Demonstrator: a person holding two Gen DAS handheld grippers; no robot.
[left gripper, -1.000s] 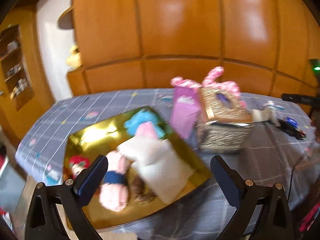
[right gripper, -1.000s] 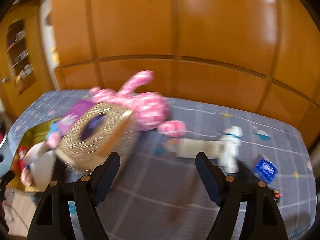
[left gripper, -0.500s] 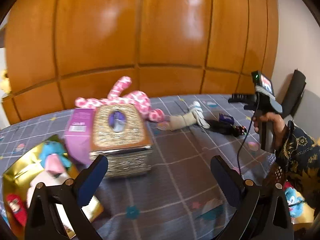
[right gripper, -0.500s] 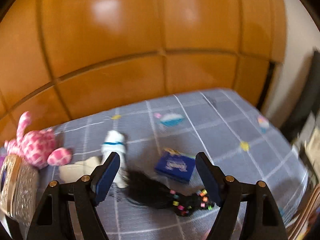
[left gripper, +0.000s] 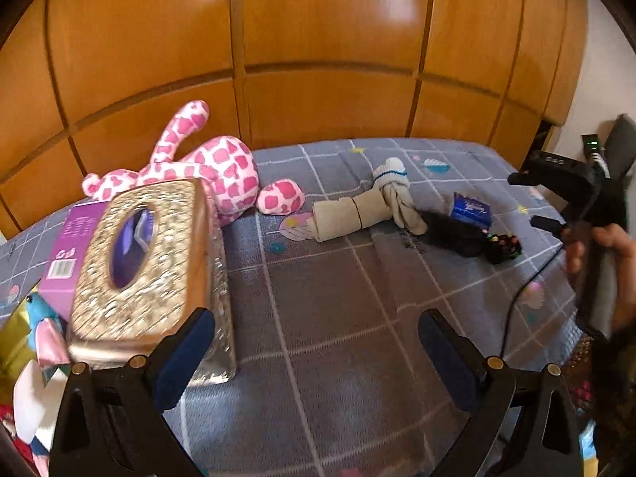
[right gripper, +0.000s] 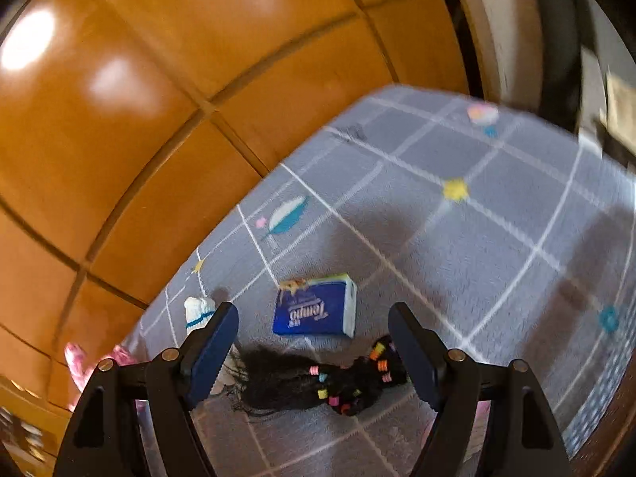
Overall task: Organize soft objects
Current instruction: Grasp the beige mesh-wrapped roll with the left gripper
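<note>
A pink-and-white spotted plush [left gripper: 222,175] lies at the back of the grey checked cloth [left gripper: 338,310]. A rolled beige cloth [left gripper: 349,212] and a knotted white sock [left gripper: 397,194] lie to its right. A black hair bundle with coloured beads [left gripper: 465,234] lies beside a blue tissue pack [left gripper: 471,210]. My left gripper [left gripper: 316,342] is open and empty above the cloth. My right gripper [right gripper: 314,342] is open and empty, hovering just above the hair bundle [right gripper: 314,381] and tissue pack [right gripper: 316,310]. The sock's tip [right gripper: 197,312] shows by its left finger.
A glittery gold tissue box [left gripper: 147,266] stands at the left on the cloth, a purple box [left gripper: 69,246] behind it. Plush toys [left gripper: 39,330] lie in a gold tray at the far left edge. A wooden panelled wall [left gripper: 318,39] runs behind the table.
Both grippers have swung to the right, away from the gold tray. The right gripper has come closer over the hair bundle and tissue pack and tilted. Both stay open.
</note>
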